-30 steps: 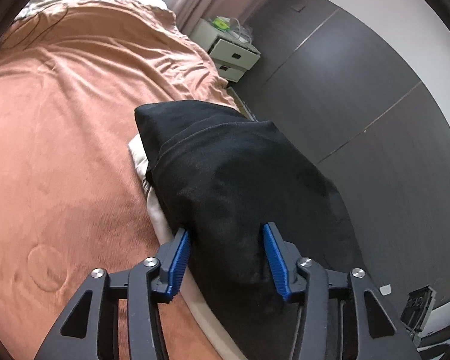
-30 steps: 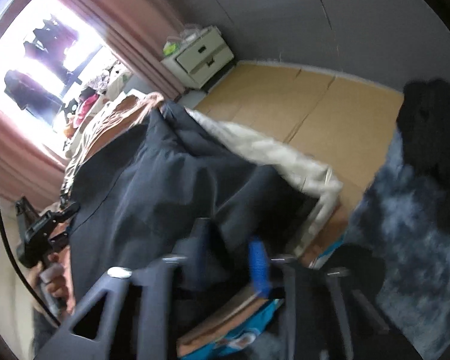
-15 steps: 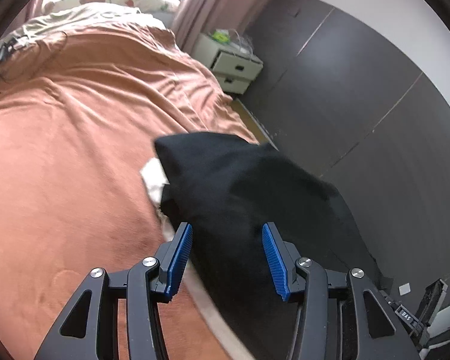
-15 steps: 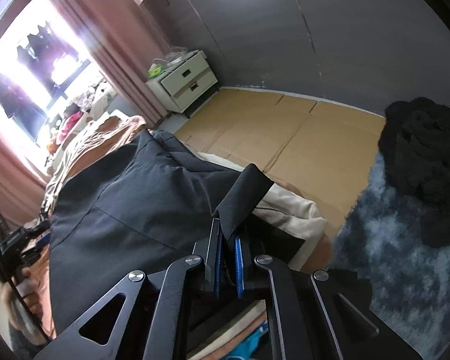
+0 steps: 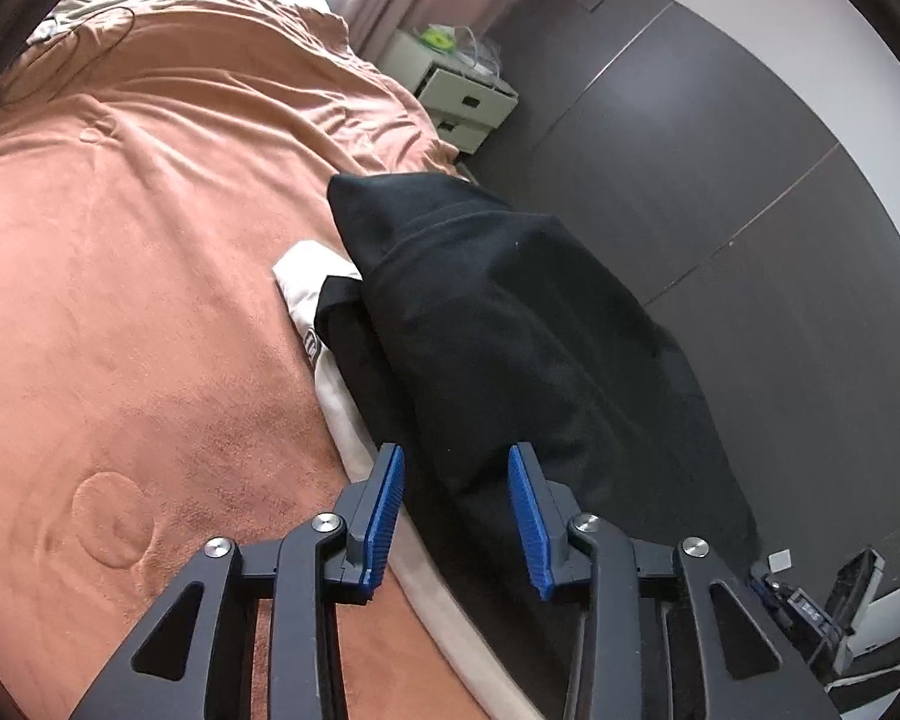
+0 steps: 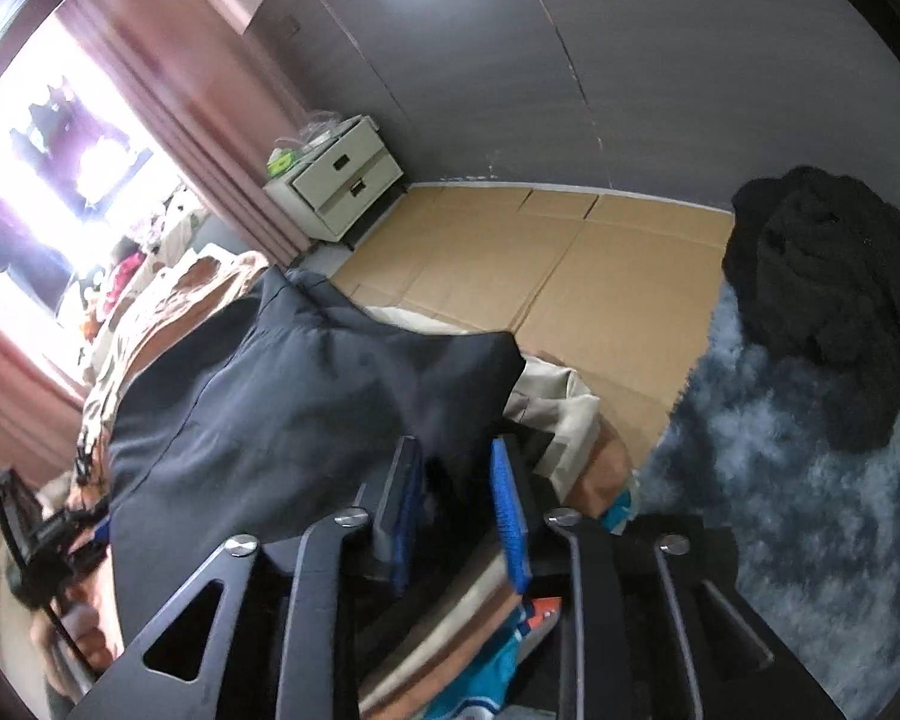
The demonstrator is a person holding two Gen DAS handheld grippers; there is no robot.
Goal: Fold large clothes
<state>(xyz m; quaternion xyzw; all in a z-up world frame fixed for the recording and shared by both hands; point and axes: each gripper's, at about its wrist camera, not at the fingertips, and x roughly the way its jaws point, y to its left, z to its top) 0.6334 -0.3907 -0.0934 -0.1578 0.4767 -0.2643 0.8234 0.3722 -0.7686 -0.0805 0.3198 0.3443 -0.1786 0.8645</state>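
Matt black cloth garment [image 5: 510, 324] on a soft, napped orange blanket [image 5: 138, 276]; fluffy blue-grey rug [image 6: 780, 480].

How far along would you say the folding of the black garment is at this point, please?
Done: the black garment lies doubled over on the bed. In hand: the left gripper is closing around its near edge, and the right gripper is opening off its corner. Left: further folds and smoothing, probably.

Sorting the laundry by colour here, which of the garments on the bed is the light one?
The cream garment, lying flat on the orange bedspread and mostly covered by the black garment folded over it.
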